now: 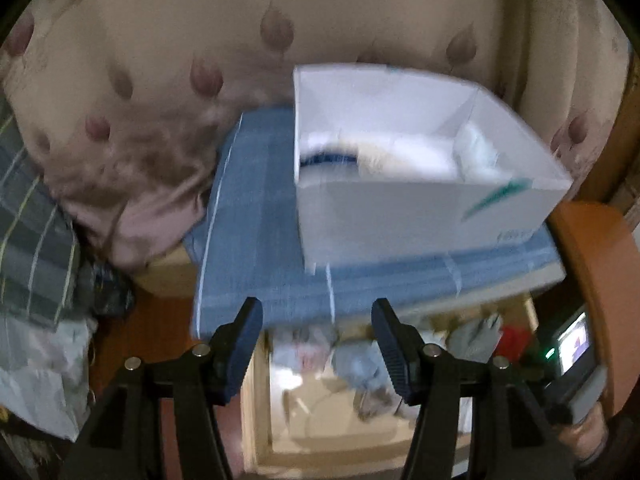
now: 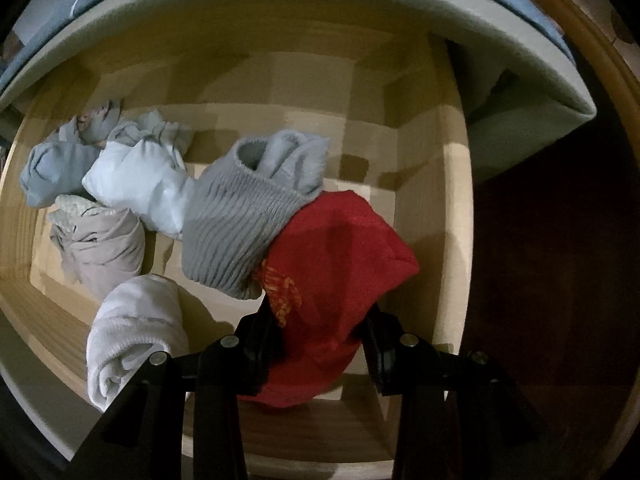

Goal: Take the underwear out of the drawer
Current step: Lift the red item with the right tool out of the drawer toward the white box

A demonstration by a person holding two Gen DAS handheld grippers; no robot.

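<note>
Inside drawer (image 2: 436,184), right gripper (image 2: 320,344) pinching red garment (image 2: 340,264), mid-extraction. Left gripper (image 1: 316,344) gaping, holding nothing. Next: lifting toward white box (image 1: 420,208) at 1 o'clock.

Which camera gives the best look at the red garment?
The right wrist view: the red garment fills the centre, clamped in the right gripper over the drawer. The left wrist view shows only a small red patch at lower right, blurred.
</note>
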